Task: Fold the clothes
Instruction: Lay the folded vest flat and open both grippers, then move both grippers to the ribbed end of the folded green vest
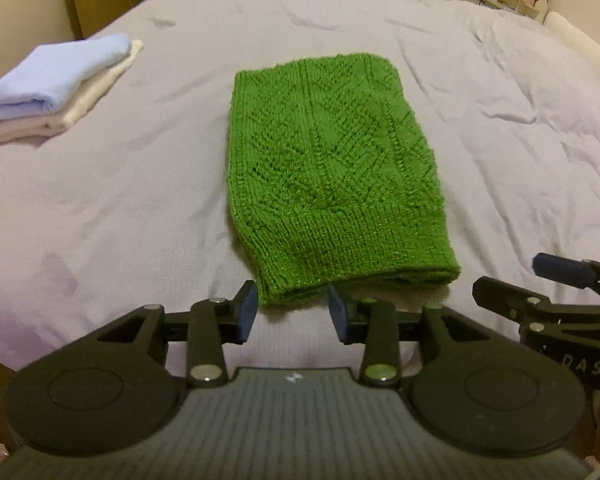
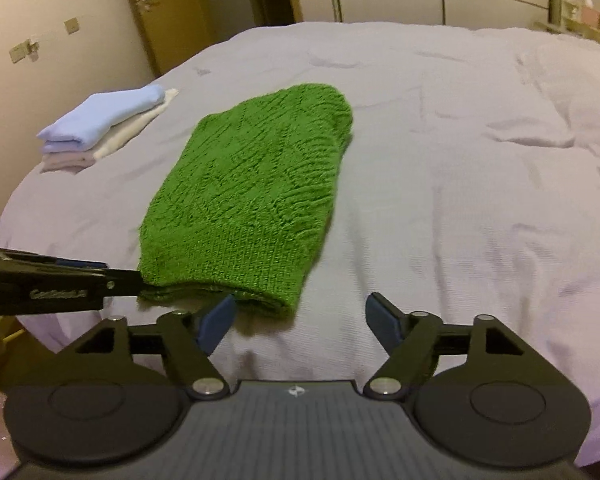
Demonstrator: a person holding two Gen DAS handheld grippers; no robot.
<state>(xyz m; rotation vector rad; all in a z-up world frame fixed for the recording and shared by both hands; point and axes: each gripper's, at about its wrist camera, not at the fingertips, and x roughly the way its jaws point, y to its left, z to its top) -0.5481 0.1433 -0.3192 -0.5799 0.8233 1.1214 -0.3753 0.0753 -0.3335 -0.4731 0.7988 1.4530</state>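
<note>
Lavender bedspread (image 1: pixel 100 208) carries your folded green knit (image 1: pixel 324 176) near its front edge, left gripper (image 1: pixel 292 312) and right gripper (image 2: pixel 300 320) spread, gripping nothing; next, probably, move it to the stack (image 1: pixel 52 88).

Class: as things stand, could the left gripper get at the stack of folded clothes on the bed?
Probably yes. The left gripper is open and holds nothing, and bare bed cover lies between it and the stack of folded clothes. The green knit sits off that path.

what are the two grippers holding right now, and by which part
Nothing. The left gripper and right gripper both stand open at the near folded edge of the green knit sweater, which lies free on the bed.
</note>
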